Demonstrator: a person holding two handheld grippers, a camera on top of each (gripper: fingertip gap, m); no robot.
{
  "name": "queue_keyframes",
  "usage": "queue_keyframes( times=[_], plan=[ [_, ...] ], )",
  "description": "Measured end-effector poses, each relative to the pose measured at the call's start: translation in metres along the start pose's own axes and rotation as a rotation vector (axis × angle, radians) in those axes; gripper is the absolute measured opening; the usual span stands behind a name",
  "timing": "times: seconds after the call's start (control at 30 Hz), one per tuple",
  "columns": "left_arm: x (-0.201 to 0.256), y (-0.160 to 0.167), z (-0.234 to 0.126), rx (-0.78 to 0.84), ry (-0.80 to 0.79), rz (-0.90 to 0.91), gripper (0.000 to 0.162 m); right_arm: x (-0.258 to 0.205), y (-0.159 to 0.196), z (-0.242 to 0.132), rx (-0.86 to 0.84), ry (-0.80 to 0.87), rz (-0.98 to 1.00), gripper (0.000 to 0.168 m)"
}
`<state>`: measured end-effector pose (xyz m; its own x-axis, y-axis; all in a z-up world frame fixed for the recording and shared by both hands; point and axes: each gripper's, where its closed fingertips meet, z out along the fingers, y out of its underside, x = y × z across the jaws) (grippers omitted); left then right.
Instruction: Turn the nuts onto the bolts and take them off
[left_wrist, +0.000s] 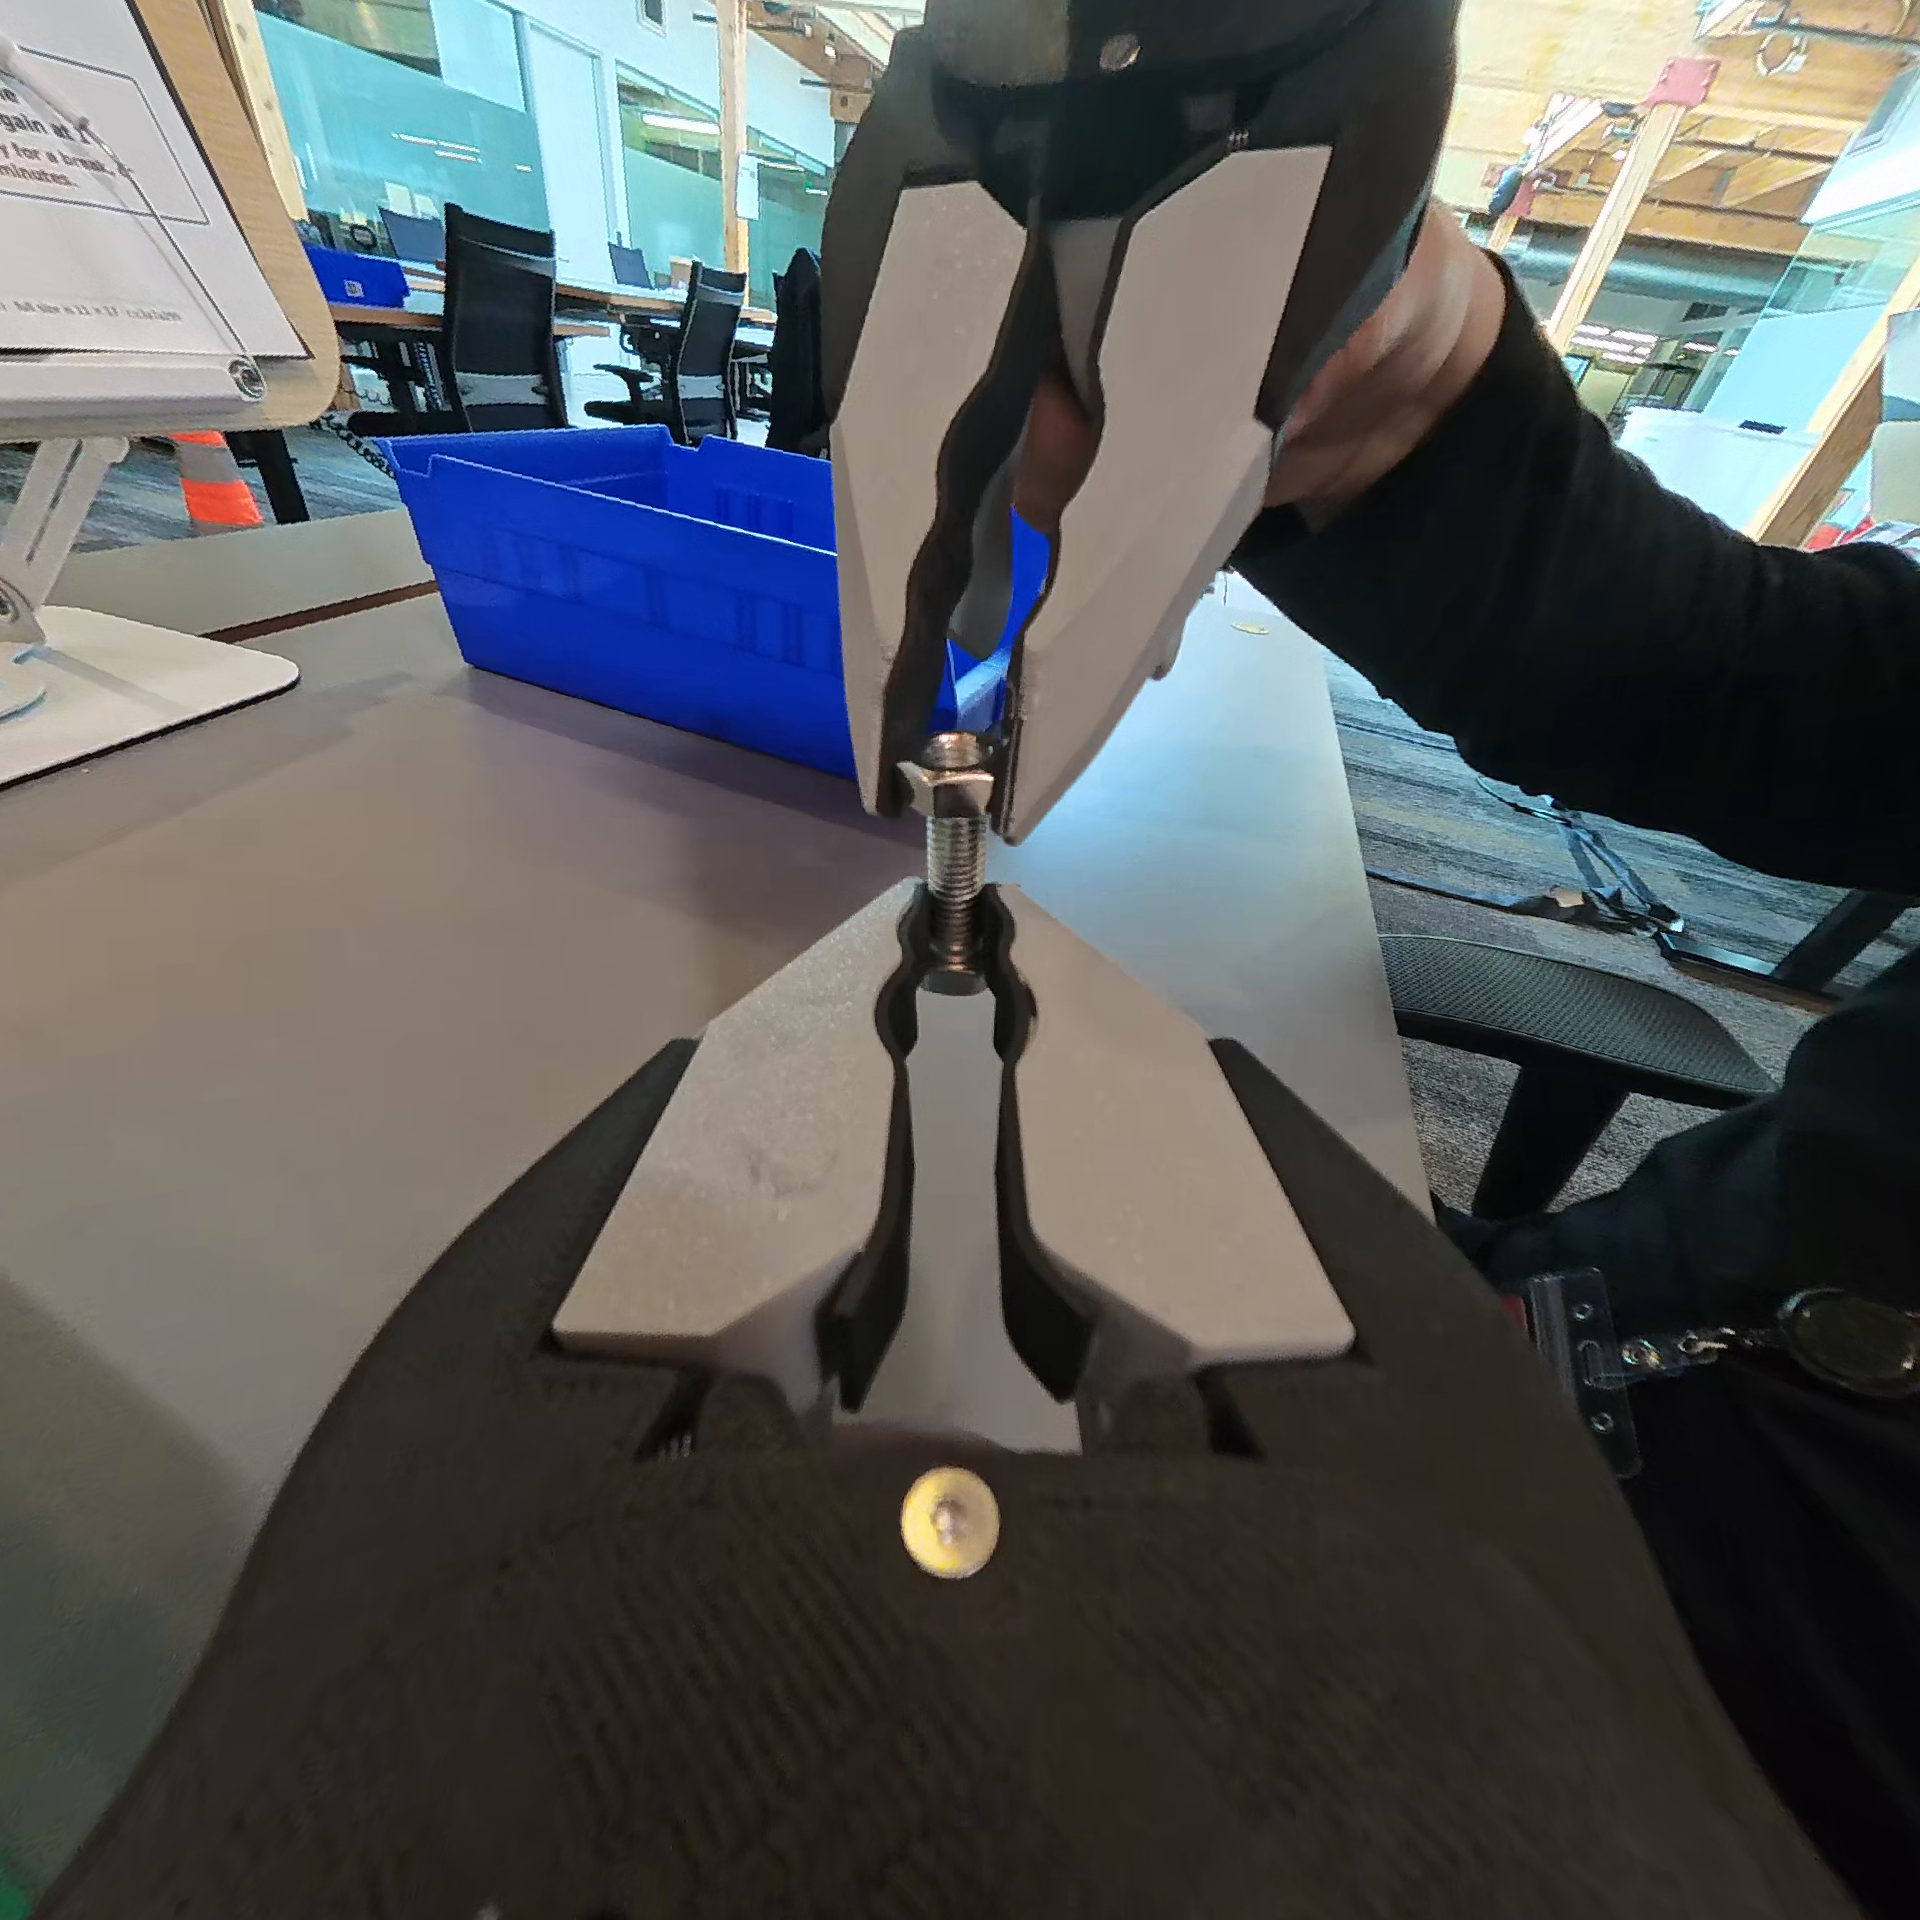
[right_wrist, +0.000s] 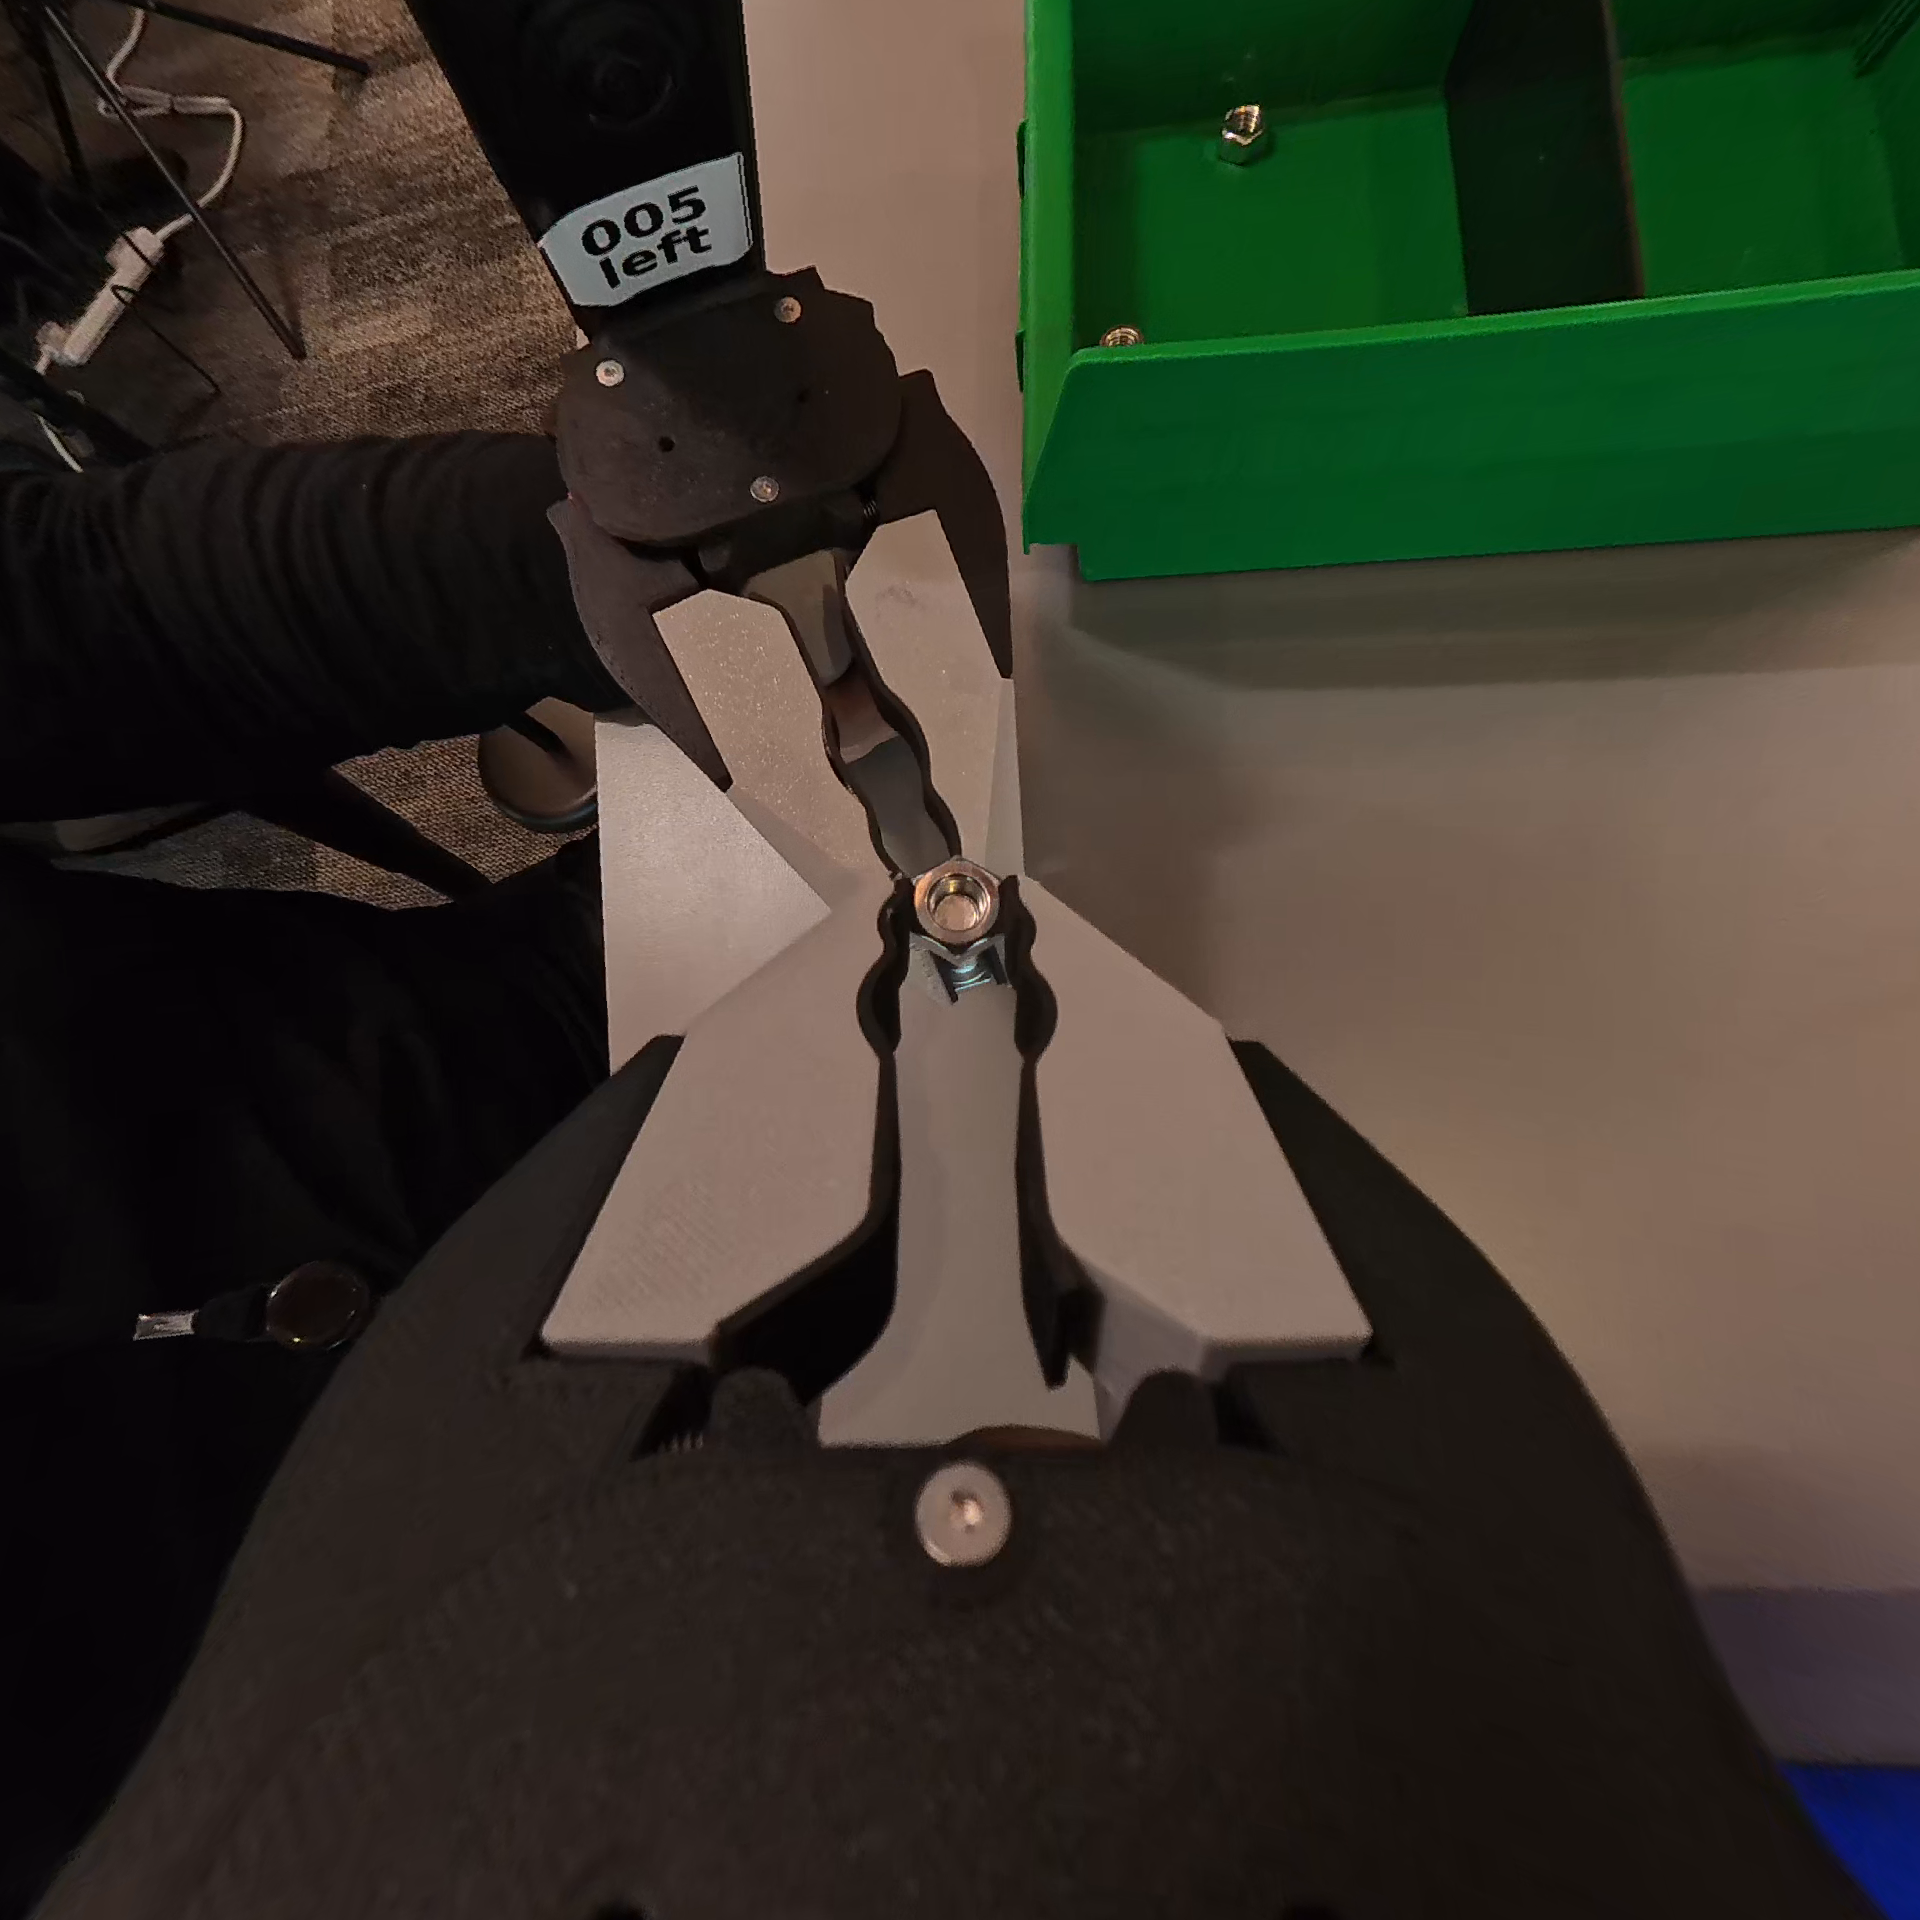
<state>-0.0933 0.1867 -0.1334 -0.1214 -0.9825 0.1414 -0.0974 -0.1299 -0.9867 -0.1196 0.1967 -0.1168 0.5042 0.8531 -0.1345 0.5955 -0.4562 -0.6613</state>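
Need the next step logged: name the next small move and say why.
Probably twist the right tool to turn the nut along the bolt. It clamps the nut at the threaded tip, while the left tool clamps the shank near the head. Whether on or off cannot be told.

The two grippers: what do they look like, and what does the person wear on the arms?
Both the left gripper and right gripper have black textured bodies, pale grey wedge-shaped fingers with wavy black inner edges, and a silver screw. The left carries a white sticker. Sleeves are black.
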Motion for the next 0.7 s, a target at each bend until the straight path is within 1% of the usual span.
queue_keyframes(
  times=[0.17,0.27,0.33,0.37,0.43,0.53,0.6,0.7],
  plan=[
    [0.000,-0.001,0.000,0.006,0.004,-0.007,0.006,0.000,-0.001,0.000,0.007,0.001,-0.005,0.015],
    [0.000,-0.001,0.000,0.006,0.004,-0.007,0.006,0.001,-0.003,-0.001,0.025,0.012,-0.012,0.027],
    [0.001,-0.001,0.000,0.005,0.005,-0.006,0.006,-0.002,-0.007,-0.005,0.063,-0.001,-0.029,0.035],
    [0.001,-0.001,0.000,0.006,0.005,-0.006,0.006,-0.004,-0.009,-0.008,0.097,-0.008,-0.039,0.041],
    [0.002,-0.001,-0.001,0.009,0.012,-0.007,0.006,-0.009,-0.015,-0.017,0.206,-0.033,-0.059,0.055],
    [0.006,-0.001,0.000,0.007,0.032,-0.002,0.006,-0.013,-0.020,-0.029,0.450,-0.074,-0.067,0.058],
    [0.006,-0.001,0.001,0.006,0.034,0.001,0.006,-0.011,-0.015,-0.031,0.605,-0.079,-0.078,0.058],
    [0.005,-0.001,0.000,0.013,0.026,-0.002,0.006,-0.004,-0.002,-0.030,0.754,-0.061,-0.070,0.058]
  ],
)
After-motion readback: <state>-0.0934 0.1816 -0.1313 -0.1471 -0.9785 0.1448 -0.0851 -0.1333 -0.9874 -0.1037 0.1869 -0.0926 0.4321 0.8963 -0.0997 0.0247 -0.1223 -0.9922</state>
